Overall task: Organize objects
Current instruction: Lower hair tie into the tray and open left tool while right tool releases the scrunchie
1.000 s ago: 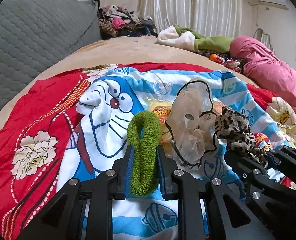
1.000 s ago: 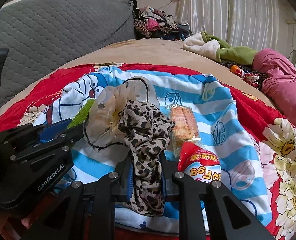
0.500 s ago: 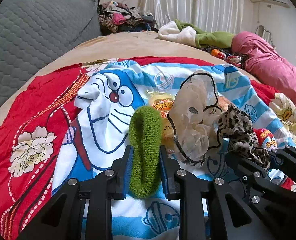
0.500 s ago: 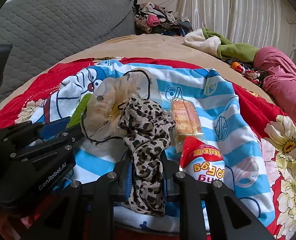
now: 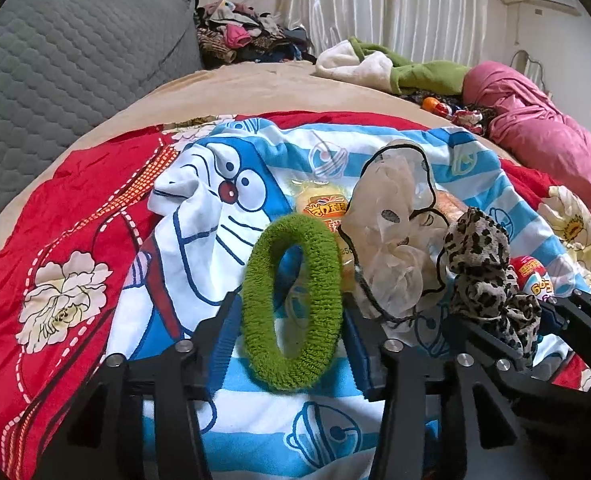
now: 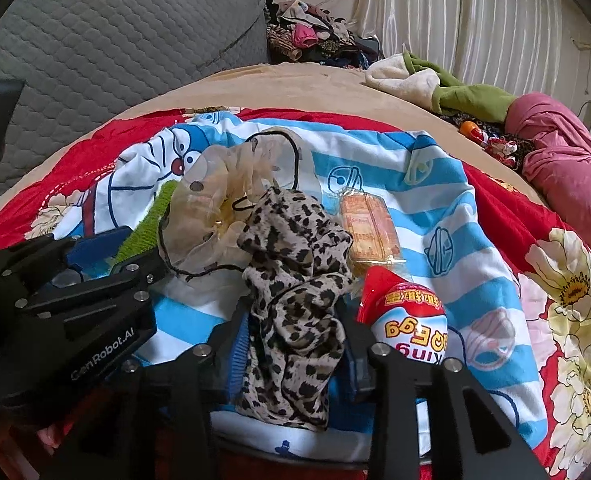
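A green terry scrunchie [image 5: 291,308] lies on the Doraemon cloth [image 5: 215,208] between the fingers of my left gripper [image 5: 291,304]. The jaws are opening and the band has sprung into an oval ring; the pads no longer squeeze it. Between the fingers of my right gripper [image 6: 293,312] sits a leopard-print scrunchie [image 6: 295,280], its fabric loose as these jaws open too. It also shows in the left wrist view as the leopard scrunchie [image 5: 483,276]. A sheer beige scrunchie [image 5: 395,240] lies between the two. The left gripper [image 6: 95,256] appears at the left of the right wrist view.
A yellow snack packet [image 5: 323,208] lies behind the green scrunchie. A biscuit pack [image 6: 369,232] and a red egg-shaped snack [image 6: 407,320] lie right of the leopard one. A red floral blanket [image 5: 75,240], a grey quilted headboard [image 5: 55,80] and pink bedding [image 5: 535,140] surround the cloth.
Both pairs of jaws have widened. The green scrunchie went from a squeezed strip to an open oval, and the leopard scrunchie has spread out between the right fingers. Neither hand moved.
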Tool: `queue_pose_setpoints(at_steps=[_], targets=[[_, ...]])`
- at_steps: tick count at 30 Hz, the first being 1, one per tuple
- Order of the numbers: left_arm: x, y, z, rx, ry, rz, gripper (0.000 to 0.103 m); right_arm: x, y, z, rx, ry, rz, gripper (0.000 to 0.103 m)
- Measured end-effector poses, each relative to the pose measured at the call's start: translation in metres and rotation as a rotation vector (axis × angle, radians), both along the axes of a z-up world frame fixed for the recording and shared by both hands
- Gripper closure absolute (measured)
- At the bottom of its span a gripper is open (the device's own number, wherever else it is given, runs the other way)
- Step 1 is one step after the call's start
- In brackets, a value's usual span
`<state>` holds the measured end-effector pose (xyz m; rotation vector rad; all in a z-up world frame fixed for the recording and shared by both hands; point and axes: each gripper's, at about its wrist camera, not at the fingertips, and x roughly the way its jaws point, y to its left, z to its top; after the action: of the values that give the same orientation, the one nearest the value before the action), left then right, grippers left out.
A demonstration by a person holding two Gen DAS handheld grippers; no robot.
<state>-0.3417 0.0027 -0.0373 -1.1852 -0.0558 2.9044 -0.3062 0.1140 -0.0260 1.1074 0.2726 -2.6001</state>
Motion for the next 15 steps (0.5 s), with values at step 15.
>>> queue_pose_setpoints(at_steps=[15], targets=[[-0.0004,-0.0045,-0.0009,0.008,-0.016,0.013,0.031,0.0008,0.0061,0.0044,0.0,0.015,-0.012,0.057]])
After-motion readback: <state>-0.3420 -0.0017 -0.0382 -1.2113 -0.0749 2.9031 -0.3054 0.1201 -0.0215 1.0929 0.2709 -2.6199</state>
